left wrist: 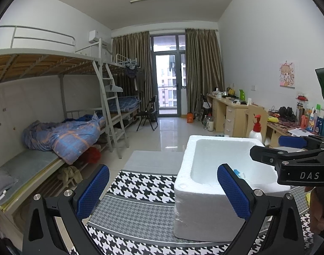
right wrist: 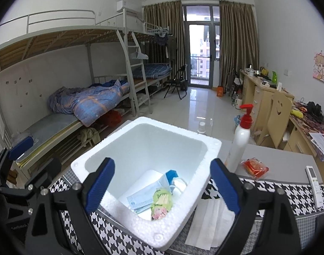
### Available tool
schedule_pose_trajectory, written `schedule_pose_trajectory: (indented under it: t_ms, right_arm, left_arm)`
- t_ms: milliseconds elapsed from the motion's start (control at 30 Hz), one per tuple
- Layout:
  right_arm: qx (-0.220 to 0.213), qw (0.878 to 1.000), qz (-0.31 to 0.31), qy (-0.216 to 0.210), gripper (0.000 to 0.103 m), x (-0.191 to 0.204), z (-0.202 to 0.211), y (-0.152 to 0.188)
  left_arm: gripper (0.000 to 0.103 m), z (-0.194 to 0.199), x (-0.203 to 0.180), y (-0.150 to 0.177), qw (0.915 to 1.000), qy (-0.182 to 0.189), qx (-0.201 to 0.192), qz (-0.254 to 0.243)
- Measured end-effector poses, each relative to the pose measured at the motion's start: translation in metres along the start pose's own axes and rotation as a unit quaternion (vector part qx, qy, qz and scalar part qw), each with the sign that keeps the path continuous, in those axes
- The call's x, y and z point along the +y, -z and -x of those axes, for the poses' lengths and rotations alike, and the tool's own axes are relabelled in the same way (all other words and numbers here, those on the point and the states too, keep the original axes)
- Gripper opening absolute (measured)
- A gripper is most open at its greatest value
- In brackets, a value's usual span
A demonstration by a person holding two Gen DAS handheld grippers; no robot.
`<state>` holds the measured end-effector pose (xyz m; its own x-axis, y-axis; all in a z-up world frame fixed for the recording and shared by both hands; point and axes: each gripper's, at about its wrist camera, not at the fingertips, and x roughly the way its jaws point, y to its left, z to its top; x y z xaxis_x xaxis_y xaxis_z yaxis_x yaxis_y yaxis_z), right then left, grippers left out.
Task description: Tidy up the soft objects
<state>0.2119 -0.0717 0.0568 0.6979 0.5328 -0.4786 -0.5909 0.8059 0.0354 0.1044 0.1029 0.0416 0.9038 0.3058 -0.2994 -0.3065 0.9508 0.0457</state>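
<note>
A white foam box [right wrist: 145,182] stands on the houndstooth tablecloth [right wrist: 111,235]; it also shows in the left wrist view [left wrist: 215,182]. Inside lie a blue face mask [right wrist: 140,200], a green snack packet [right wrist: 162,201] and a blue-and-white pack [right wrist: 172,177]. My right gripper [right wrist: 162,189] is open and empty, held above the box opening. My left gripper [left wrist: 163,191] is open and empty, left of the box. The right gripper also shows in the left wrist view [left wrist: 289,148], over the box's right side. A white folded tissue [right wrist: 212,223] lies right of the box. A red packet [right wrist: 255,167] lies further right.
A white pump bottle with a red top [right wrist: 241,136] stands behind the box to the right. A remote control [right wrist: 315,184] lies at the table's right edge. Bunk beds [left wrist: 55,114] line the left wall, desks [left wrist: 232,110] the right wall.
</note>
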Motion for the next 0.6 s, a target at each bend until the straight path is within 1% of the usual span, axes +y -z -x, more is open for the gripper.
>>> schedule_pose_trajectory:
  t_ms: [367,600]
  right_arm:
    - [-0.022,1.000,-0.003,-0.001,0.097,-0.006,0.026,0.011]
    - [-0.035,0.999,-0.001,-0.008,0.097,-0.007,0.038,0.021]
  left_arm:
    - [0.102,0.019,-0.014,-0.002,0.9999,0.012,-0.010,-0.003]
    - [0.102,0.031,-0.018,-0.001,0.9998,0.010,-0.015,-0.005]
